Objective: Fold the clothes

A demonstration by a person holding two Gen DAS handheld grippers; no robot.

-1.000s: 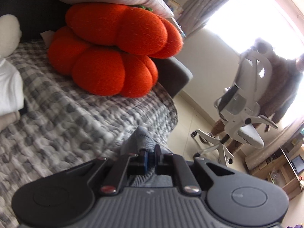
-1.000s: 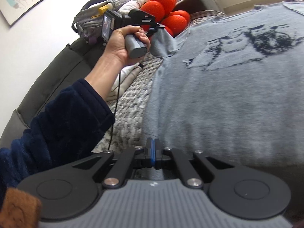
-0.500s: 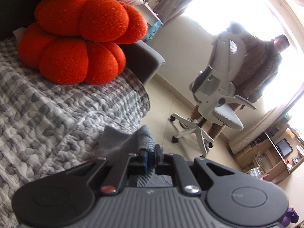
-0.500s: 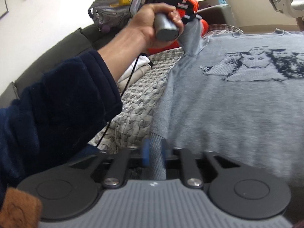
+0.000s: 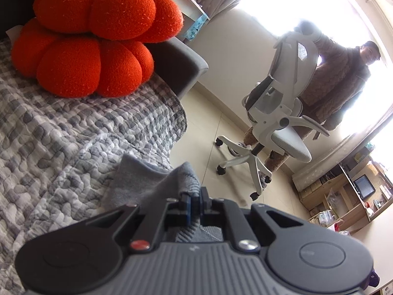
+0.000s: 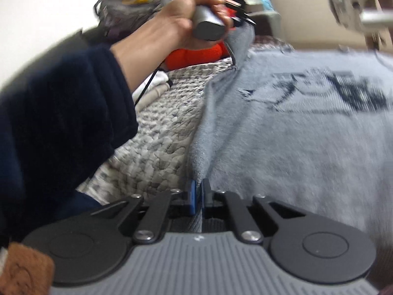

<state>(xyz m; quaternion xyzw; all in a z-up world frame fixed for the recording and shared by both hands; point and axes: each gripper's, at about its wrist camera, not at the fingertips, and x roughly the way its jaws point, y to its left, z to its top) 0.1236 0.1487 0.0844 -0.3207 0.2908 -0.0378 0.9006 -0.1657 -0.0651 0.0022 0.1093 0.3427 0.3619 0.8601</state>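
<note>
Grey sweater (image 6: 294,135) — its near edge, loose half a second ago, is now clamped by right tool (image 6: 198,198); left tool (image 5: 194,202) still pinches its far corner — ready to fold.

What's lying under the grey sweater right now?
The grey sweater lies spread on a grey-and-white quilted cover, which shows along its edge. What the cover looks like beneath the sweater's body is hidden. Both claws pinch that edge.

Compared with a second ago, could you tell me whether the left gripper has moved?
Yes. In the right wrist view the left gripper, shut on the sweater, has come nearer and now covers most of the orange cushions.
</note>
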